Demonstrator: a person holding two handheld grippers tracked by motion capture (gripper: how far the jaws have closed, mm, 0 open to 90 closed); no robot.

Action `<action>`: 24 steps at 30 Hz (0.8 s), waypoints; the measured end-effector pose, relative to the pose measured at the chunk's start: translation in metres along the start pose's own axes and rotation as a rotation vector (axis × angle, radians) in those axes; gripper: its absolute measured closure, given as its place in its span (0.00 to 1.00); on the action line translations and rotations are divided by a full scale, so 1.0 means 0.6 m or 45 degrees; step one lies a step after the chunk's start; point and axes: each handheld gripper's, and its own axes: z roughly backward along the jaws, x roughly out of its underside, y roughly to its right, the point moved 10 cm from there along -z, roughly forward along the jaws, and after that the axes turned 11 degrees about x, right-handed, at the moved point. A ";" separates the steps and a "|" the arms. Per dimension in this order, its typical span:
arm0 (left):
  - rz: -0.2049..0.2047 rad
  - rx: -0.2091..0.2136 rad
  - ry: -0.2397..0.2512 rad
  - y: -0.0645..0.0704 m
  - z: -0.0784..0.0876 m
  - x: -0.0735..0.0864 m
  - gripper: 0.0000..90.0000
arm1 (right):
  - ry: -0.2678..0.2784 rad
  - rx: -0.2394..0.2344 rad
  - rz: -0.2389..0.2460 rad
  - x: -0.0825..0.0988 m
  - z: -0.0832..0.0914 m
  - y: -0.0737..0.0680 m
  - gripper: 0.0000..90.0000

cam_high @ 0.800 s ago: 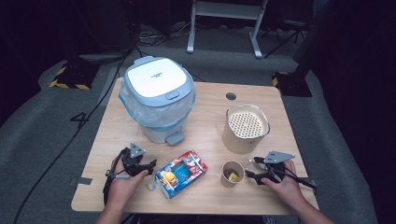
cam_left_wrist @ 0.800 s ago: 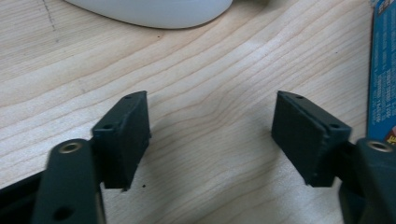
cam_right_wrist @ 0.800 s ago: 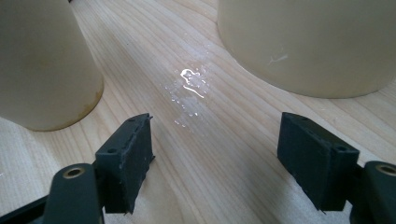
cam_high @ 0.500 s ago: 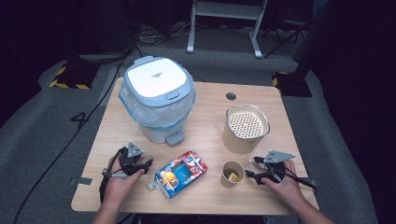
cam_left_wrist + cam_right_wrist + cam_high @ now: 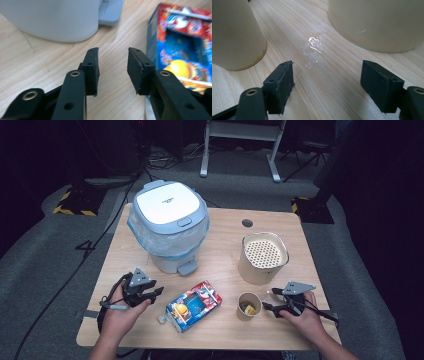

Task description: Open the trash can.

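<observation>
The left gripper [image 5: 150,295], jaws parted and empty, rests on the table [image 5: 225,220] just beside the colourful carton [image 5: 192,305] below the lidded bin [image 5: 167,230]; the right gripper [image 5: 272,299], also open and empty, points at the small paper cup [image 5: 248,305]. This looks like the approach step: next each must close in and grip. Since the earlier frames, the left hand has shifted slightly away from the carton.

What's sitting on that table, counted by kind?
Lidded bins: 1
Beige canisters: 1
Paper cups: 1
Colourful cartons: 1
Hand-held grippers, left and right: 2
Total: 6
</observation>
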 end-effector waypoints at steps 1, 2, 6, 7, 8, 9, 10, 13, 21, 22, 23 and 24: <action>0.000 0.000 0.000 0.000 0.000 0.000 0.69 | 0.000 0.000 0.000 0.000 0.000 0.000 0.30; -0.021 0.010 0.011 0.003 0.009 -0.012 0.70 | 0.000 0.000 -0.002 0.000 0.000 0.000 0.30; -0.031 0.048 0.067 0.013 0.031 -0.043 0.74 | 0.000 0.000 -0.001 0.000 0.000 0.000 0.30; -0.031 0.048 0.067 0.013 0.031 -0.043 0.74 | 0.000 0.000 -0.001 0.000 0.000 0.000 0.30; -0.039 0.073 0.103 0.018 0.042 -0.061 0.75 | 0.000 0.000 -0.001 0.000 0.000 0.000 0.30; -0.043 0.079 0.108 0.019 0.047 -0.067 0.76 | 0.000 0.000 -0.002 0.000 0.000 0.000 0.30; -0.043 0.086 0.117 0.020 0.051 -0.074 0.76 | 0.000 0.000 -0.001 0.000 0.000 0.000 0.30; -0.058 0.093 0.140 0.020 0.062 -0.093 0.77 | 0.000 0.000 -0.001 0.000 0.000 0.000 0.30; -0.101 0.126 0.241 0.030 0.091 -0.157 0.82 | 0.000 0.000 -0.002 0.000 0.000 0.000 0.30; -0.102 0.143 0.278 0.032 0.098 -0.172 0.83 | 0.000 0.000 -0.001 0.000 0.000 0.000 0.30; -0.100 0.154 0.297 0.034 0.101 -0.179 0.84 | 0.000 0.000 -0.001 0.000 0.000 0.000 0.30; -0.102 0.160 0.312 0.034 0.103 -0.184 0.85 | 0.000 0.000 -0.001 0.000 0.000 0.000 0.30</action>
